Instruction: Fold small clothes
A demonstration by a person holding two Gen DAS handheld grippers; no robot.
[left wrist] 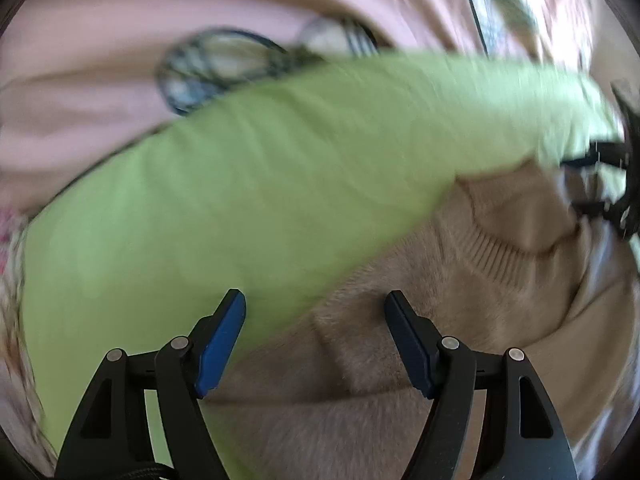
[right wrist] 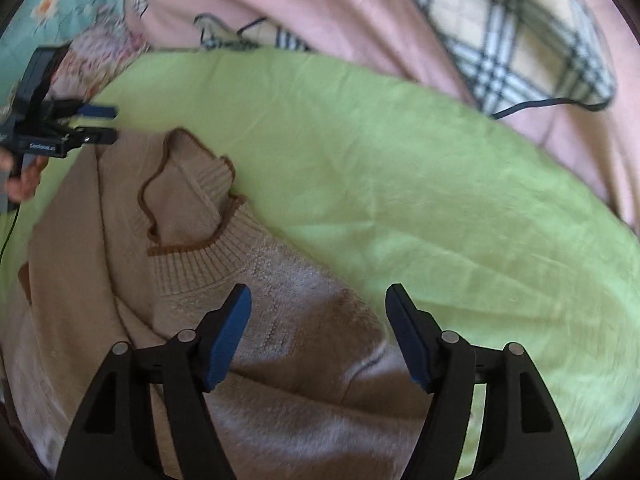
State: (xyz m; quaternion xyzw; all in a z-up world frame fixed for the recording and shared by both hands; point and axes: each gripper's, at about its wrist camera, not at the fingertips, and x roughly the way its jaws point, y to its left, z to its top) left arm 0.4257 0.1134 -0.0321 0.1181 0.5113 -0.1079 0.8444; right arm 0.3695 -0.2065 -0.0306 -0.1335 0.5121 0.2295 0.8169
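A small beige knitted sweater point(right wrist: 224, 288) with a ribbed, brown-trimmed collar point(right wrist: 188, 184) lies crumpled on a light green cloth point(right wrist: 420, 168). My right gripper point(right wrist: 318, 300) is open, its fingers just above the sweater's shoulder near the sweater's right edge. My left gripper point(left wrist: 315, 308) is open above the sweater point(left wrist: 420, 320) where it meets the green cloth point(left wrist: 240, 168); the collar point(left wrist: 520, 220) lies ahead to its right. The left gripper also shows at the far left of the right wrist view point(right wrist: 102, 124), open at the sweater's far corner.
A pink sheet point(right wrist: 320, 8) covers the bed beyond the green cloth. A plaid pillow point(right wrist: 520, 28) with a dark cable lies at the back right. Floral fabric point(right wrist: 60, 12) lies at the back left. A coiled dark cable point(left wrist: 224, 64) rests on the pink sheet.
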